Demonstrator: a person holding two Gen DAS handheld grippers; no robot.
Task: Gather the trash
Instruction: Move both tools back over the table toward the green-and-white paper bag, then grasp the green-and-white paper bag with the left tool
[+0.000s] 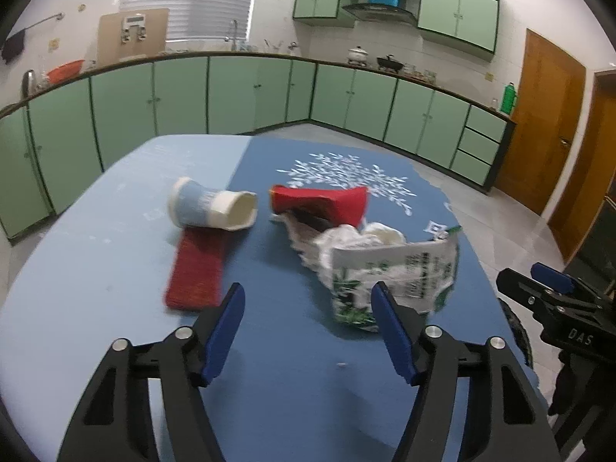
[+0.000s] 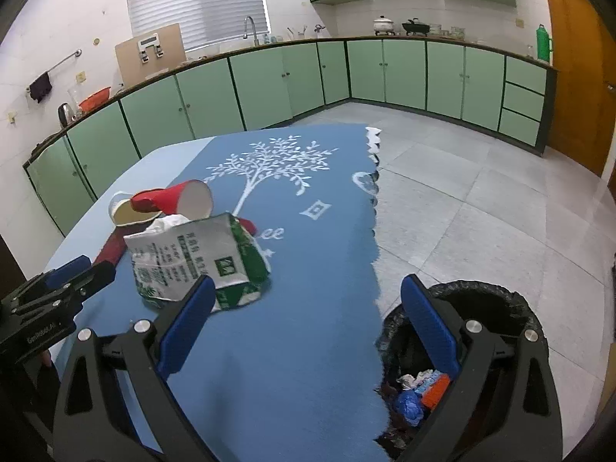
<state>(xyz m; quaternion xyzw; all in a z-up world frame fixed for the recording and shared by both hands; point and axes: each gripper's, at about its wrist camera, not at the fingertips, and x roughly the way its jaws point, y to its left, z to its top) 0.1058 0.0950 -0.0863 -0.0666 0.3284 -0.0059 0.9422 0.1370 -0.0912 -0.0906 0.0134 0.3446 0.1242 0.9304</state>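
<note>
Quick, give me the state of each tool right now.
Left tool: open, holding nothing.
Right tool: open, holding nothing.

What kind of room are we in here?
Most likely a home kitchen: green cabinets run under a counter with a sink tap, and pots sit beneath a range hood.
</note>
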